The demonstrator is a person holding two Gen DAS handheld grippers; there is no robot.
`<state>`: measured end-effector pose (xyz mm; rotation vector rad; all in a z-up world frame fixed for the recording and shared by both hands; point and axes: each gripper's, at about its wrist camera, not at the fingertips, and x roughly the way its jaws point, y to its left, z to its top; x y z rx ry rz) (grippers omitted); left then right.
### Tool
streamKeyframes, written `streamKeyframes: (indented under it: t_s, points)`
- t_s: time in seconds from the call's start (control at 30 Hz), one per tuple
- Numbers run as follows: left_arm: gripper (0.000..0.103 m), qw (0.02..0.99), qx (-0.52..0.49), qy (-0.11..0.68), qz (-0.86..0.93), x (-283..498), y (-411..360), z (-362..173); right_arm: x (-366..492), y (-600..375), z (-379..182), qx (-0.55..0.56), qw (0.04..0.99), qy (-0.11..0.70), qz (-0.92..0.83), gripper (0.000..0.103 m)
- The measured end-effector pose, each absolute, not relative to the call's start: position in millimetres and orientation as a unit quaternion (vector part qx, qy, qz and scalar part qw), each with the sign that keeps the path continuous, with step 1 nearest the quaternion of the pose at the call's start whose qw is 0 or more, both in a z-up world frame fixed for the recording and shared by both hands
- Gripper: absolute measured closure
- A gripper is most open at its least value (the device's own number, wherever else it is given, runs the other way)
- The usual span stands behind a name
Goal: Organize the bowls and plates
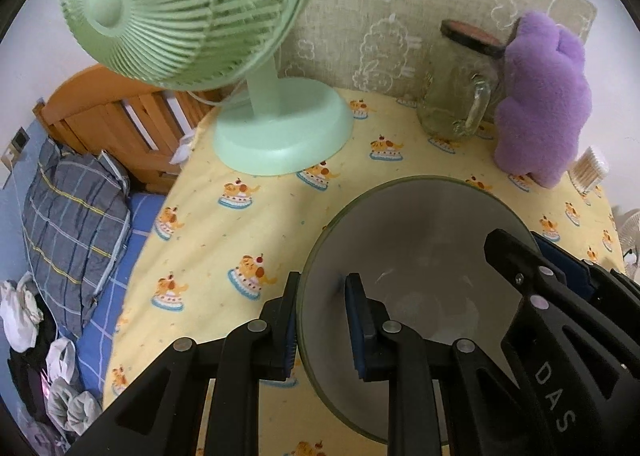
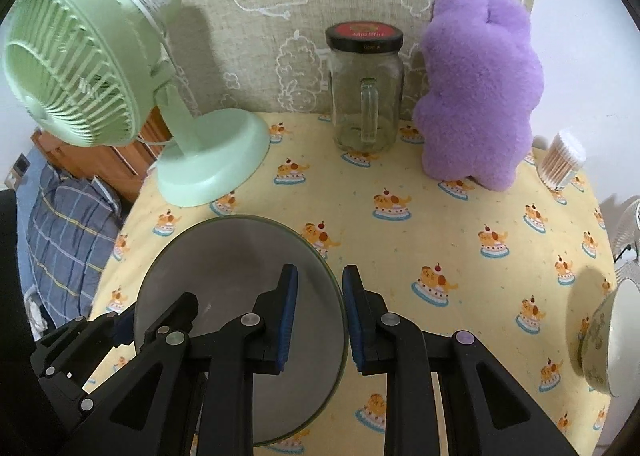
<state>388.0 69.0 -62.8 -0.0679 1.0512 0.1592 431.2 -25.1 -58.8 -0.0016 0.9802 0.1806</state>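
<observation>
One grey glass bowl (image 2: 224, 268) sits on the tabletop (image 2: 440, 216) near its left front edge, with bare cloth to its right. The left gripper (image 1: 326, 320) straddles the bowl's left rim, the right gripper (image 2: 318, 316) its right rim; each has one finger inside and one outside, and whether the pads press the glass cannot be told. A second, patterned bowl (image 2: 600, 340) lies at the far right edge. One fan (image 2: 120, 96), one jar (image 2: 366, 92) and one plush toy (image 2: 480, 96) line the back.
</observation>
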Motion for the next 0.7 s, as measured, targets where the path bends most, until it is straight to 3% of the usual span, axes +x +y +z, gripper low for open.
streamKeyframes:
  t_s: [0.7]
  points:
    - [0.084,0.877,-0.003,0.48,0.02,295,59,-4,323,-31,5,-0.007,0.896,0.442,0.048,0.076]
